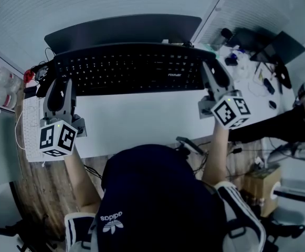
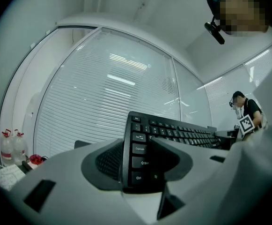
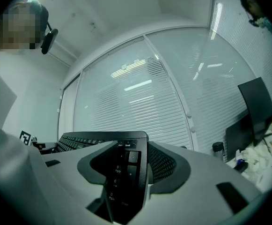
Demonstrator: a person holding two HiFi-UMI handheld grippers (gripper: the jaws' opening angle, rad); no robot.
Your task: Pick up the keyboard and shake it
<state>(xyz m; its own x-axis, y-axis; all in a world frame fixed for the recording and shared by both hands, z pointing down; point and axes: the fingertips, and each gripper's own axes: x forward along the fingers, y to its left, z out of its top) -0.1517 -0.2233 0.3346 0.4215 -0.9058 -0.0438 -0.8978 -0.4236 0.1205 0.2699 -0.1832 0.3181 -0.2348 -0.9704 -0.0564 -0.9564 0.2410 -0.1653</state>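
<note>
A long black keyboard [image 1: 128,67] is held up off the white desk [image 1: 136,122], keys toward me. My left gripper [image 1: 58,85] is shut on its left end, jaws clamped over the corner keys [image 2: 138,161]. At the other end my right gripper [image 1: 211,70] is shut on the numpad side [image 3: 126,182]. In both gripper views the keyboard [image 2: 178,134] stands on edge between the pads, with window blinds behind it. The keyboard's body [image 3: 93,142] runs off to the left in the right gripper view.
A dark monitor [image 1: 123,30] stands behind the keyboard. A white keyboard [image 1: 30,127] lies at the desk's left edge, with bottles [image 1: 0,88] beyond. Cluttered desk items [image 1: 257,62] lie at the right. Another person [image 2: 246,114] stands far off. A cardboard box [image 1: 262,185] sits on the floor.
</note>
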